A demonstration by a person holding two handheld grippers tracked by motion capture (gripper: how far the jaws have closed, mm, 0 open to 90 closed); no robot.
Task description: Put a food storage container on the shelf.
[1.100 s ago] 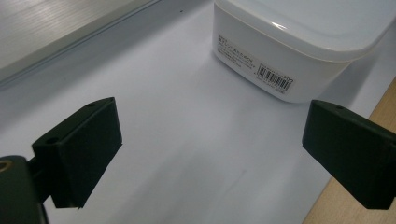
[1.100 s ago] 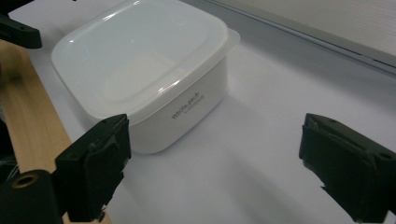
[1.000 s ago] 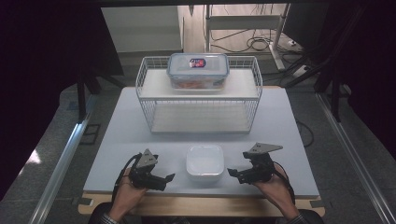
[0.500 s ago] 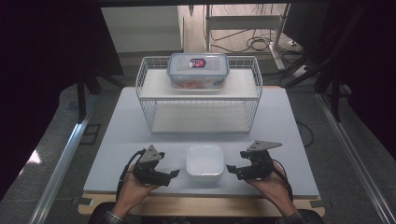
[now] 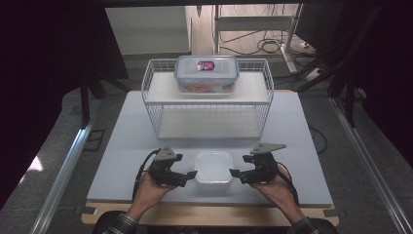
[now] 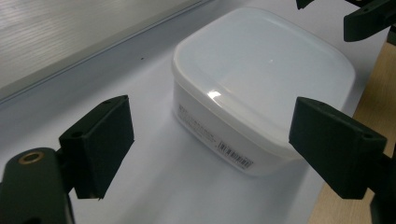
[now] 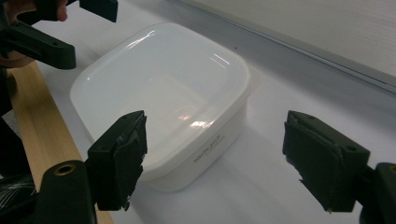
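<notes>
A white lidded plastic container (image 5: 213, 168) sits near the table's front edge, between the two hand-held grippers. My left gripper (image 5: 188, 174) points at its left side and its tips are close to the wall. In the left gripper view the jaws (image 6: 217, 144) stand wide and have just been closing slightly; the container (image 6: 261, 74) lies just ahead, and the pads do not press on it. My right gripper (image 5: 235, 173) faces the container's right side. Its jaws (image 7: 219, 161) have also just been closing slightly, with the container (image 7: 163, 84) ahead and untouched.
A white wire rack (image 5: 156, 92) stands at the back of the pale table (image 5: 126, 146). A clear box with a blue-rimmed lid (image 5: 207, 73) rests on its top shelf. A wooden strip (image 5: 209, 214) runs along the front edge. Cables lie on the floor behind.
My left gripper has moved right, up to the white container's side. Both pairs of jaws have narrowed a little. The right hand has hardly moved.
</notes>
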